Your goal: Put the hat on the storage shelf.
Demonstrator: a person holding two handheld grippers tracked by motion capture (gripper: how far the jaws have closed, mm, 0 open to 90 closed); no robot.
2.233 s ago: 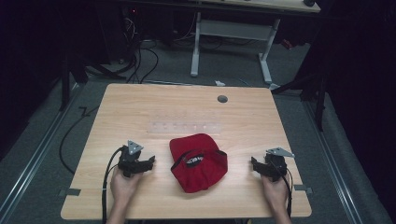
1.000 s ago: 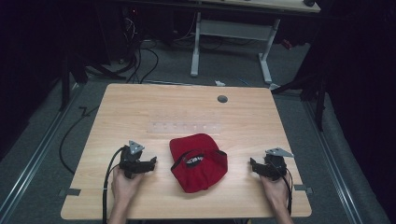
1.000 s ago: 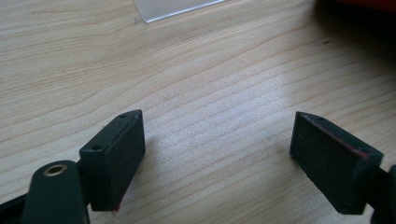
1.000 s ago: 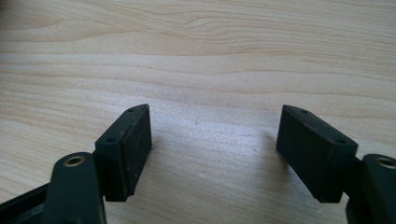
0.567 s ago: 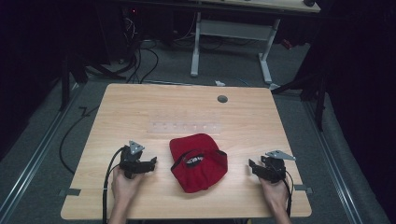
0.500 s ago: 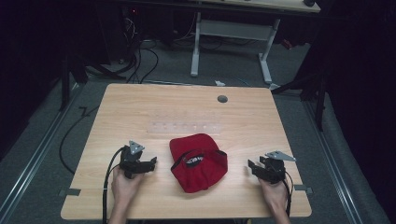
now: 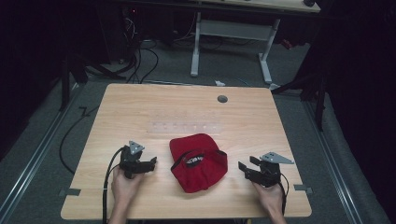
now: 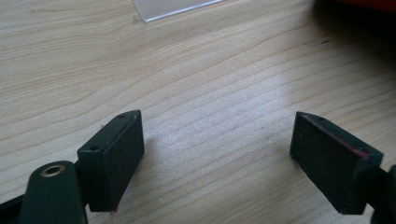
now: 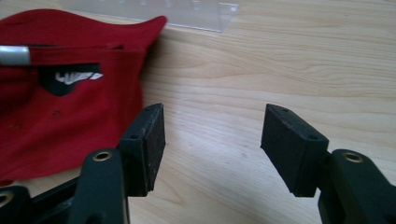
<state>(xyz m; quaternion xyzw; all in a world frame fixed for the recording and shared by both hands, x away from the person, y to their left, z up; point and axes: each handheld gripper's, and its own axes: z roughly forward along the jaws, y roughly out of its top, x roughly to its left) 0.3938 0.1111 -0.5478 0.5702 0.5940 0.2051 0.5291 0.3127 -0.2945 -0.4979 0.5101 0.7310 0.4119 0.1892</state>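
At the left of the light wooden table (image 7: 140,112), the left gripper (image 7: 150,164) rested in the person's hand with its jaws spread wide and nothing between them; the left gripper view showed only bare, fine-grained wood between the two matte black pads (image 8: 116,154). In the middle, near the person's edge, lay the red cap (image 7: 198,161), soft cloth slumped flat, its black inner label and strap opening turned up. Just beyond it, farther off, a clear plastic strip (image 7: 184,126) lay flat on the wood, nearly invisible but for its glints. At the right, the right gripper (image 7: 246,169) pointed toward the cap, its jaws partly open and having just been opening a little, empty, with the cloth's edge just beside one pad (image 9: 149,140). From here, the limp fabric could bunch or slide on the smooth top if a single pad pushed it rather than pinching a fold, and a shove might carry it onto the strip.
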